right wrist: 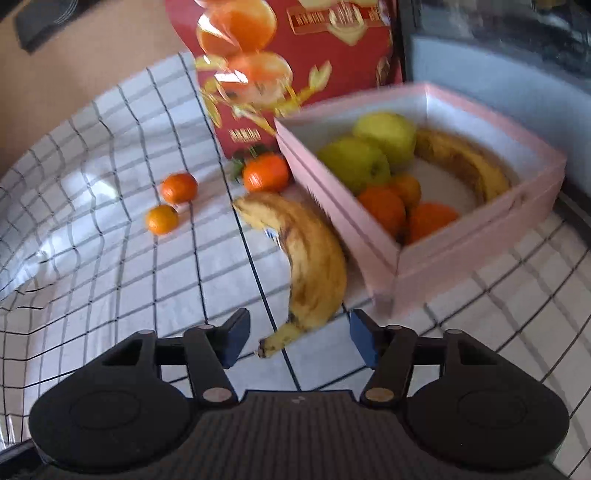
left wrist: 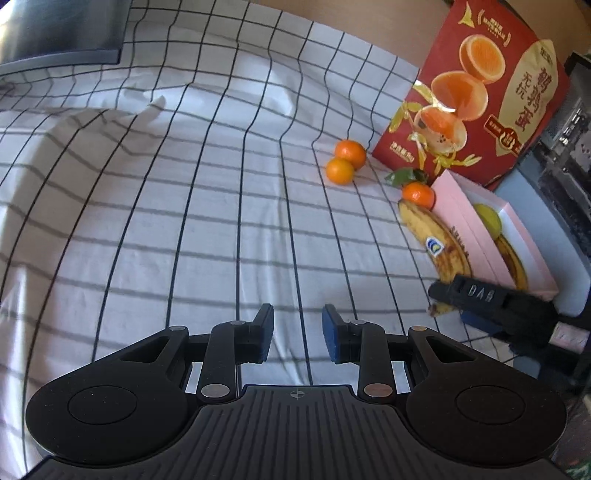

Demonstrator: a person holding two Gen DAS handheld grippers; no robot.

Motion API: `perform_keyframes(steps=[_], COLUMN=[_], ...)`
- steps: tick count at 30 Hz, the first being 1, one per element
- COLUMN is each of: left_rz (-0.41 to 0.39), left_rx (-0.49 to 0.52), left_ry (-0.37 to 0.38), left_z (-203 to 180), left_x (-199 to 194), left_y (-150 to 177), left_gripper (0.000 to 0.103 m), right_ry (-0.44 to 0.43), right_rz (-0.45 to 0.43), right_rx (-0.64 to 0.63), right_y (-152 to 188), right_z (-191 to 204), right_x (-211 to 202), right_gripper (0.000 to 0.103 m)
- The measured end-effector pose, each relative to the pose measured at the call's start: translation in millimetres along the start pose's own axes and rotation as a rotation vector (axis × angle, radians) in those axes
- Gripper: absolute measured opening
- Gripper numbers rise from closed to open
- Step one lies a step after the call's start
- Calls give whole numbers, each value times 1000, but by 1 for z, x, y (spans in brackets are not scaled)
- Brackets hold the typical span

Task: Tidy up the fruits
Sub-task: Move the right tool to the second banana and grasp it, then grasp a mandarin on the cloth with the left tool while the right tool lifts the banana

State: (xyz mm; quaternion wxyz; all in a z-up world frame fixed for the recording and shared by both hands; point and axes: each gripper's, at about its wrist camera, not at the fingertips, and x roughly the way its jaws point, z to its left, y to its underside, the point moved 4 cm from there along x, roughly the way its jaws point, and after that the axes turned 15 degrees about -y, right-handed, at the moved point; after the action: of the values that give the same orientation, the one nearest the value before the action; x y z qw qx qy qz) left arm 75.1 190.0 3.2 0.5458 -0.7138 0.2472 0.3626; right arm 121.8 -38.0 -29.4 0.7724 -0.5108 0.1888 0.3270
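Observation:
A spotted yellow banana point(right wrist: 306, 258) lies on the checked cloth against the pink box point(right wrist: 461, 254). My right gripper point(right wrist: 299, 325) is open, and the banana's stem end lies between its fingers without touching the pads. In the box are two green apples point(right wrist: 354, 162), another banana point(right wrist: 465, 162) and three tangerines point(right wrist: 384, 206). On the cloth sit two loose tangerines point(right wrist: 179, 187) and a leafed tangerine point(right wrist: 266, 171). My left gripper point(left wrist: 297, 321) hovers open over bare cloth with nothing in it. From there I see the banana point(left wrist: 439, 247) to the right.
A red fruit carton point(left wrist: 480, 92) stands upright behind the pink box point(left wrist: 517, 240) and the tangerines point(left wrist: 340, 170). A dark flat object point(left wrist: 62, 33) lies at the far left. Dark furniture borders the right side. The checked cloth point(left wrist: 184, 203) is rumpled at left.

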Motion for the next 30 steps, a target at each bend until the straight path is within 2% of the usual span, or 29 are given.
perform_keyframes(steps=[3, 5, 8, 11, 14, 17, 18, 22, 25, 30], left_rz=[-2, 16, 41, 41, 38, 26, 25, 21, 19, -32], left_rx=[31, 53, 70, 90, 116, 146, 147, 142, 147, 231], left_ry=[44, 70, 97, 126, 141, 130, 126, 96, 106, 118], left_z=[4, 7, 8, 3, -6, -11, -12, -20, -33, -61], left_x=[10, 21, 36, 47, 52, 48, 46, 41, 33, 22], left_y=[-13, -21, -31, -38, -42, -43, -43, -41, -37, -31], left_gripper=[32, 32, 32, 32, 32, 32, 32, 32, 32, 32], right_ry=[46, 87, 116, 118, 157, 182, 162, 74, -6, -119], right_rz=[-14, -21, -23, -35, -70, -63, -55, -17, 41, 159], right_rx=[-8, -11, 25, 115, 158, 73, 42, -58, -111, -219], right_y=[-1, -1, -3, -11, -17, -14, -11, 2, 15, 44], right_z=[6, 10, 13, 11, 9, 12, 11, 7, 0, -16], right_x=[4, 8, 12, 15, 21, 22, 19, 2, -19, -61], right_gripper=[49, 49, 52, 59, 58, 38, 34, 34, 34, 34])
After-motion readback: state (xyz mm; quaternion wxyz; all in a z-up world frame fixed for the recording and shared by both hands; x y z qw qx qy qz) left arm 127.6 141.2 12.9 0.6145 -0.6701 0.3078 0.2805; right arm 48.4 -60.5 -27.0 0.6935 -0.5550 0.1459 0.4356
